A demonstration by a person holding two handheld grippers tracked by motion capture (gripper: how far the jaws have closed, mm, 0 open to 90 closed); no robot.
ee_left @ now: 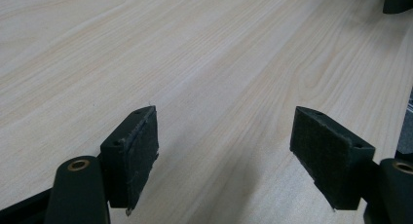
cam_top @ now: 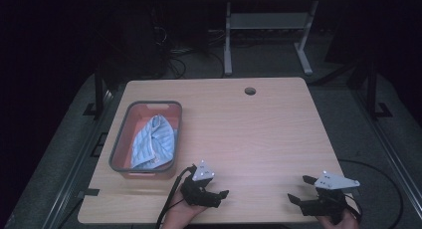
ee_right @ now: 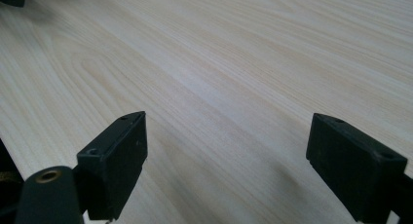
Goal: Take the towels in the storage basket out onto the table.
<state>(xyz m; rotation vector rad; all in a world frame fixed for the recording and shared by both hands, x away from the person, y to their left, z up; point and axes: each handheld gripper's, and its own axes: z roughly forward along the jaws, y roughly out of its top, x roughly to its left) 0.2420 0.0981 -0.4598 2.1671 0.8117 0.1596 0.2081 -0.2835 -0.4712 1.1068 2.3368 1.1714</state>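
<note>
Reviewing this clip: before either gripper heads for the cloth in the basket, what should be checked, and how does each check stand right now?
1. Left gripper open and holding nothing: ok.
2. Right gripper open and holding nothing: ok.
3. Cloth lying inside the basket, reachable from above: ok.
4. Bare table between the grippers and the basket: ok.
5. Basket fully on the table, away from the edge: ok.
6. Whether anything lies under the cloth: cannot tell.

Grey-rimmed basket (cam_top: 119, 142) with pinkish inner walls, upright on the table's left side near the edge. Inside: crumpled cloth (cam_top: 154, 142), light blue, looks striped, though the view is dim. It fills most of the floor.
</note>
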